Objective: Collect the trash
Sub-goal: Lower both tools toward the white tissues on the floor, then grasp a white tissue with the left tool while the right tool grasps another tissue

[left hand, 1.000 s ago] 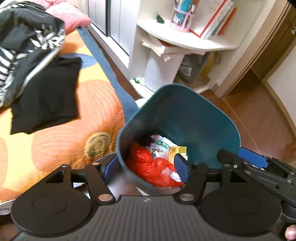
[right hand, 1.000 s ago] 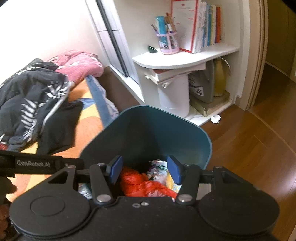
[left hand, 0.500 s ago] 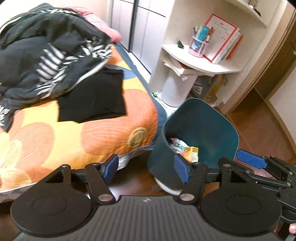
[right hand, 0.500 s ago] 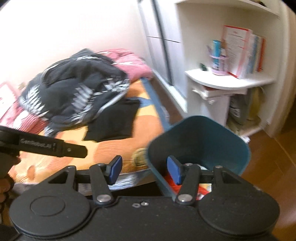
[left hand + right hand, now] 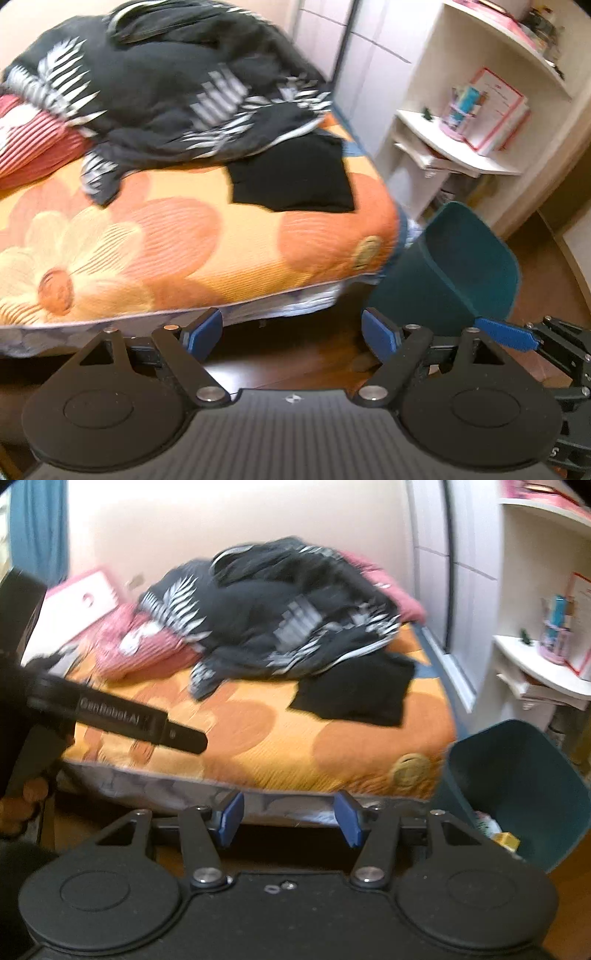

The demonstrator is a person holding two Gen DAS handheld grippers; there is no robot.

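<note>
Now the left gripper (image 5: 291,334) is opening with nothing between its pads; the right gripper (image 5: 290,819) stands spread and empty. Right of the bed (image 5: 258,738), the bin (image 5: 517,794) holds trash (image 5: 496,832).

Bed (image 5: 192,243) under orange floral cover, white corner shelves (image 5: 458,147), pale wall (image 5: 207,520), brown wooden floor (image 5: 295,354).

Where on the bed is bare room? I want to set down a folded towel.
The orange bedspread is bare along its near edge, below the flat black garment and the patterned black pile. The far half is crowded with clothes and pink bedding.
</note>
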